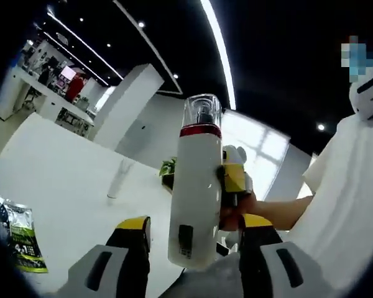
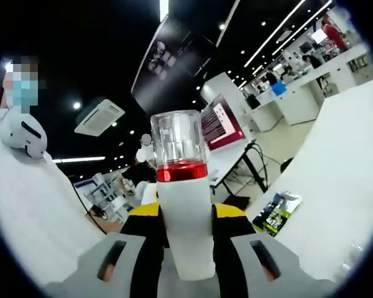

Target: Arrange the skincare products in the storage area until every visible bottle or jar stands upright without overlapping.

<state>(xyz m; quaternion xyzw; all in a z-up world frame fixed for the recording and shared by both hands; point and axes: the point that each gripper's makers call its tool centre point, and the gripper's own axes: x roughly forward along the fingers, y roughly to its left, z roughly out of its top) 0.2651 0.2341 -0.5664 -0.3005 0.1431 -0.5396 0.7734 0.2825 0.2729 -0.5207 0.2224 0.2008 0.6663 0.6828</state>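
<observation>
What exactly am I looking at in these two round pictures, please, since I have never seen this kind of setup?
There is no robot here: a person holds a two-fingered gripper in each hand, and a fisheye camera rides on each, looking forward along its fingers. The left gripper view looks past the left gripper, whose black-and-yellow fingers stand open on either side of a white bottle with a red band and clear cap. The right gripper reaches in there and clamps that bottle. The right gripper view shows the same bottle upright, squeezed between its own fingers. On the white table lie a green-and-black packet and what looks like a clear glass.
</observation>
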